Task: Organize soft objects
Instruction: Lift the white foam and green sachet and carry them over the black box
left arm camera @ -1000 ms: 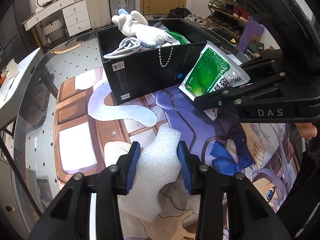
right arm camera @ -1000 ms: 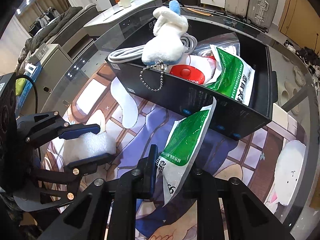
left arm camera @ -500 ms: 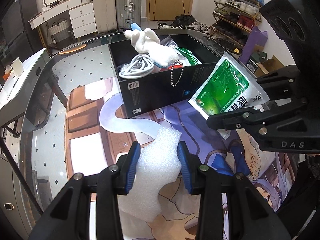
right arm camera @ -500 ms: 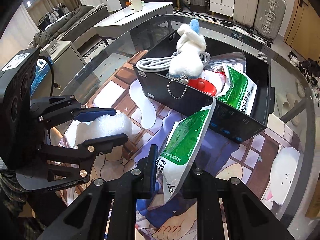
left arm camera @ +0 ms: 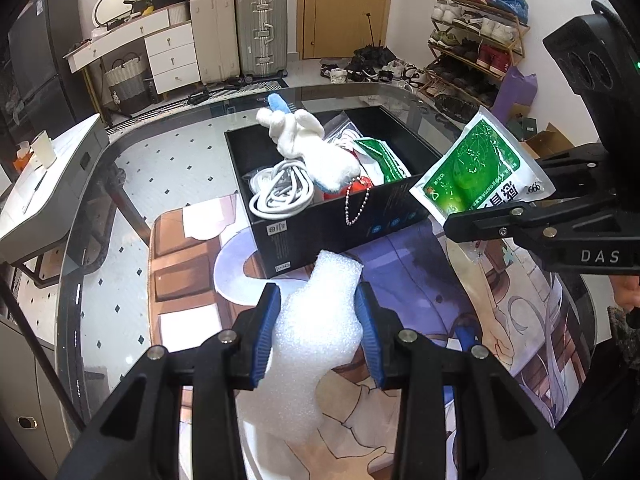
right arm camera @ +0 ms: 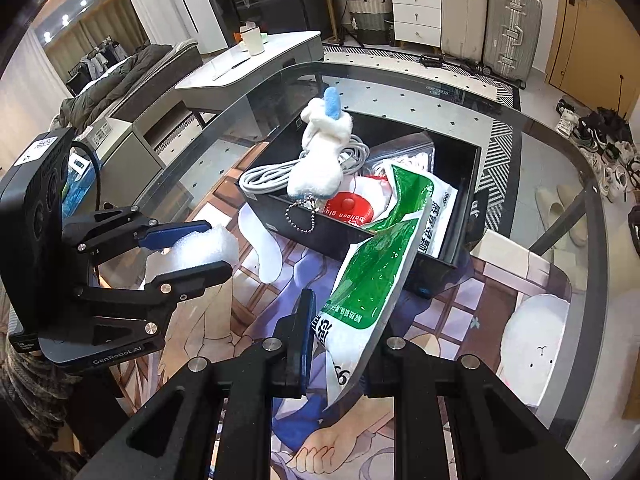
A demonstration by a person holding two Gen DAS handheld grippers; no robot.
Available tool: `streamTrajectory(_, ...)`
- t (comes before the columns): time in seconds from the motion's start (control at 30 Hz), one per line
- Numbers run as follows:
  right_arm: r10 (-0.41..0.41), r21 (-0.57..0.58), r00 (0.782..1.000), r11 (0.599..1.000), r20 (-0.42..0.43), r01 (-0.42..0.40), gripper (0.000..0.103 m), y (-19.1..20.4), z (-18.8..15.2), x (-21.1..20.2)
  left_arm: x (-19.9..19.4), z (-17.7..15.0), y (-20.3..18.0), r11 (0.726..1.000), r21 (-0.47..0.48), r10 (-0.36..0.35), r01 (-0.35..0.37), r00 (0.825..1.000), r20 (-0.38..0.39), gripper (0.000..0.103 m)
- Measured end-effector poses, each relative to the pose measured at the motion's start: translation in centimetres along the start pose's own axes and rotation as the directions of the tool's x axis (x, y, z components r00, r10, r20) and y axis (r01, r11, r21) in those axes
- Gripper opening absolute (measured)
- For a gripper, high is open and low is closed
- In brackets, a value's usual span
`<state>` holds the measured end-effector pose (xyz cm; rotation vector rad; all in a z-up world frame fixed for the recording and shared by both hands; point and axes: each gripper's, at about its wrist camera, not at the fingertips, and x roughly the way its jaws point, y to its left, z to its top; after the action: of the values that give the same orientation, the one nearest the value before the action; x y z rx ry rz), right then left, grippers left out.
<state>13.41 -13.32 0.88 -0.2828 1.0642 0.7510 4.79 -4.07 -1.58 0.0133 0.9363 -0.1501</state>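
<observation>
both claws carry a soft thing above the table: the left claw point(left arm camera: 318, 334) is closed part-way, its blue pads pressed into a piece of white foam point(left arm camera: 316, 344), and the right claw point(right arm camera: 340, 346) is closed tight on the lower edge of a green and white pouch point(right arm camera: 372, 280). the foam is crumpled, bubbly and limp; much of it hangs below the pads and its top pokes up past them, just in front of the near wall of the black box point(left arm camera: 340, 220). it could slip out, since it squashes under the pads, or its hanging tail could catch on the box wall on the way in. the pouch is glossy and floppy, held by one edge only, and stands up leaning toward the near right part of the box; it could fold over or slide out of the pinch. the box is already crowded: a white plush toy point(left arm camera: 312, 148) with a bead chain hanging over the wall, a coil of white cable point(left arm camera: 280, 192), a red disc and another green pouch point(right arm camera: 416, 204). anything laid on top could roll out, or knock the toy off. under the box lies a printed mat point(left arm camera: 500, 300) on a glass table point(left arm camera: 132, 184).
</observation>
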Motion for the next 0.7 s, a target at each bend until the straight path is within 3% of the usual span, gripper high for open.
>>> streamTrajectory(0.33,-0.015,0.014,0.996,1.0,0.084,0.014,0.017,-0.4,1.3,-2.2,-0.8,1.5,-0.2,1.0,0.004,0.004,-0.004,0.999,0.033,0.037)
streamTrajectory(0.7,-0.024,0.028,0.993,0.999,0.112,0.021,0.017,-0.7,3.1,-3.0,-1.1,3.4,0.0,1.0,-0.008,0.0,0.0,0.998,0.063,0.037)
